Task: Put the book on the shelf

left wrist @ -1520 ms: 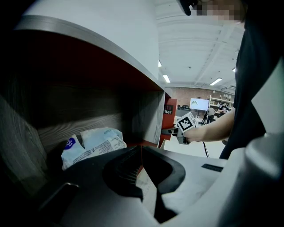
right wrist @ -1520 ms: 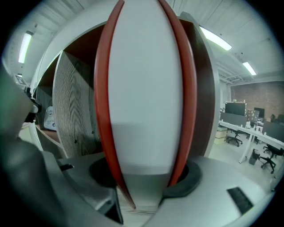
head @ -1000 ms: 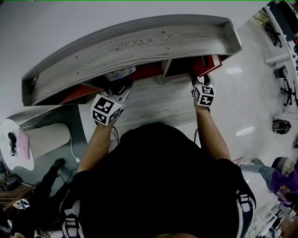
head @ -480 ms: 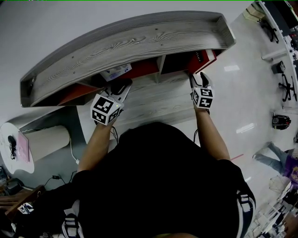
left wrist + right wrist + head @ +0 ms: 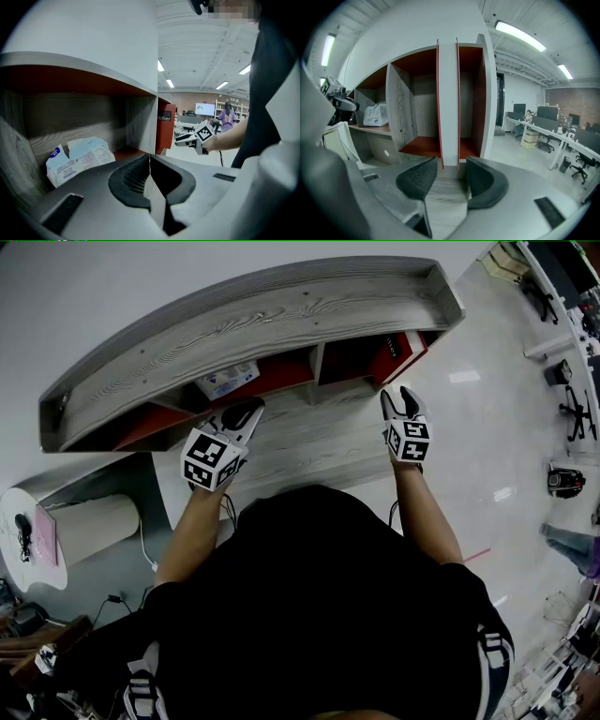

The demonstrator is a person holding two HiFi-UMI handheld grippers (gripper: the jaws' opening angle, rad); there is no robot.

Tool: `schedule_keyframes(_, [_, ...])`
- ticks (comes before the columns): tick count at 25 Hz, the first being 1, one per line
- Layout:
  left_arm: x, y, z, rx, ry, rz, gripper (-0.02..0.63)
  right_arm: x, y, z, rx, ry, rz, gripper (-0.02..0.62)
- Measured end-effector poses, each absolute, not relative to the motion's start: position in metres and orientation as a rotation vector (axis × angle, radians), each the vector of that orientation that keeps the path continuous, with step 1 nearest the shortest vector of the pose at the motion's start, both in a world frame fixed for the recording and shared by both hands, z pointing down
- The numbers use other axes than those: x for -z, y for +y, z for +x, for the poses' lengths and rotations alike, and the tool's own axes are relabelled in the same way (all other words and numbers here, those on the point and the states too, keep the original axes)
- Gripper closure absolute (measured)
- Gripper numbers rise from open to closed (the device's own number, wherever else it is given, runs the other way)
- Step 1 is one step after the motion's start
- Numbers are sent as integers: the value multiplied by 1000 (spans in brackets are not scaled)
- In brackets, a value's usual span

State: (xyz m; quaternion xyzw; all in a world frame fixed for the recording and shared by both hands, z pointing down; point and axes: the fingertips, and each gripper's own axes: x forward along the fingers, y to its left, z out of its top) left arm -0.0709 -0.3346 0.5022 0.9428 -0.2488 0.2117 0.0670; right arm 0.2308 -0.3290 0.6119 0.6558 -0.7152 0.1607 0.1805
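The red-covered book (image 5: 447, 103) stands upright in the right compartment of the grey wooden shelf (image 5: 487, 93), its white page edge facing me. From above, the book (image 5: 394, 354) shows at the shelf's (image 5: 253, 315) right end. My right gripper (image 5: 451, 164) is just in front of it; its jaws are closing, with nothing between them and the pads clear of the book. In the head view that right gripper (image 5: 396, 397) hovers over the desk a short way out of the shelf. My left gripper (image 5: 150, 159) is shut and empty before the left compartment, seen from above as the left gripper (image 5: 246, 412).
A white and blue packet (image 5: 77, 157) lies in the left compartment, also visible from above as the packet (image 5: 228, 382). The grey desk top (image 5: 319, 442) runs under the shelf. A round white table (image 5: 37, 531) is at the left. Office desks and chairs (image 5: 553, 136) stand to the right.
My right gripper has drawn back out of the right compartment, leaving the book standing there, and its jaws have narrowed. The left gripper has hardly moved.
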Motion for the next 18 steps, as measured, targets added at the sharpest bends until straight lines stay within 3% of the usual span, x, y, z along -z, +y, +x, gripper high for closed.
schedule_keyframes(10, [-501,-315,-61,-632,-748,2851,584,-593,-312,234,-423,-2064,1865,474])
schedule_keyframes(18, [-498,-294,-52,-634,-760,2855,584,-575,-299,236,-400,-2112,1870,504])
